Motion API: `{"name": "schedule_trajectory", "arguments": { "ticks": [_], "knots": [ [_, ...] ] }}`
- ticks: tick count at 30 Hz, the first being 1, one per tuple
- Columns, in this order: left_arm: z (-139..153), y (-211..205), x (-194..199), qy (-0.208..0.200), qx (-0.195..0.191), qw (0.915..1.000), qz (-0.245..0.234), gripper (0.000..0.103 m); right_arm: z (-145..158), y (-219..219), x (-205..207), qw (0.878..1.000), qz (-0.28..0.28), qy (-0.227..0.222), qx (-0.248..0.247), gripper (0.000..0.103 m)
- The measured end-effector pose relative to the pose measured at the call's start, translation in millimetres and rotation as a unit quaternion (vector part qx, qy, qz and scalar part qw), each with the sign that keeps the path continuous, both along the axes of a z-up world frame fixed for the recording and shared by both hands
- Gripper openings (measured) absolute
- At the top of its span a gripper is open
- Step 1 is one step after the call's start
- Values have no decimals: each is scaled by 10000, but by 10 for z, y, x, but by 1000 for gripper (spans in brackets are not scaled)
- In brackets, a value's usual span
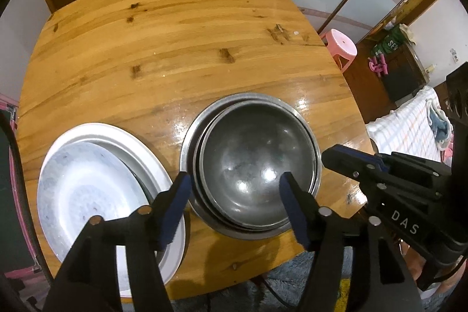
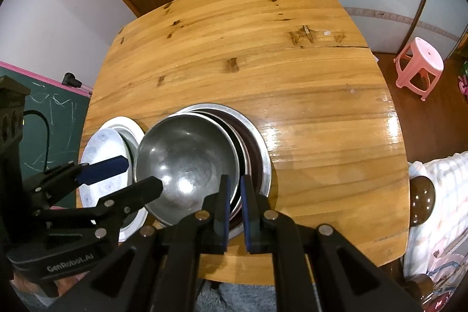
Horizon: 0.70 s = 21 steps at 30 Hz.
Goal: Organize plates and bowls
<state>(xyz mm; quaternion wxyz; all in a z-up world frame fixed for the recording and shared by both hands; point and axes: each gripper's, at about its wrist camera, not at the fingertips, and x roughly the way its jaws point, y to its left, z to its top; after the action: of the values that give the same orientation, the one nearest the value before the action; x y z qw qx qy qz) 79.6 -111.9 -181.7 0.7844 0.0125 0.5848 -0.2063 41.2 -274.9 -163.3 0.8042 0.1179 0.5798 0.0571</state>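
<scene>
Bowls [image 2: 187,165] are nested on the tabletop [image 2: 263,63] beside stacked plates [image 1: 87,189]. Right tool [image 2: 235,192] is pinched on the top bowl's rim; left tool [image 1: 234,189] spread. Release judged next.

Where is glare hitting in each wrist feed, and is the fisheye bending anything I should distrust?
Left wrist: bright spots inside the top steel bowl and on the wet-looking table beyond it. Right wrist: glare inside the same bowl and along the table's right side. Both views curve the table edges strongly; focus looks sharp.
</scene>
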Motion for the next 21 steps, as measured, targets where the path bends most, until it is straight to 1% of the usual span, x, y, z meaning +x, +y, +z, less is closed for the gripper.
{"name": "schedule_trajectory", "arguments": {
  "ticks": [1, 8, 12, 14, 16, 21],
  "knots": [
    [12, 7, -13, -40, 10, 10000, -4, 66, 15, 0, -7, 10000, -7, -20, 9, 7],
    [158, 45, -69, -283, -8, 9996, -28, 66, 178, 4, -56, 9997, -84, -222, -2, 7],
    [336, 108, -130, -622, -14, 9981, -11, 67, 323, 34, -104, 9991, -87, -424, -15, 7],
    [434, 142, -171, -756, -34, 9971, 16, 69, 424, 54, -137, 9984, -78, -561, -29, 7],
    [543, 198, -220, -916, -61, 9957, 68, 75, 555, 86, -176, 9972, -57, -747, -62, 7],
    [794, 335, -354, -1258, -134, 9917, 224, 76, 768, 189, -260, 9943, 37, -1058, -89, 7]
  ]
}}
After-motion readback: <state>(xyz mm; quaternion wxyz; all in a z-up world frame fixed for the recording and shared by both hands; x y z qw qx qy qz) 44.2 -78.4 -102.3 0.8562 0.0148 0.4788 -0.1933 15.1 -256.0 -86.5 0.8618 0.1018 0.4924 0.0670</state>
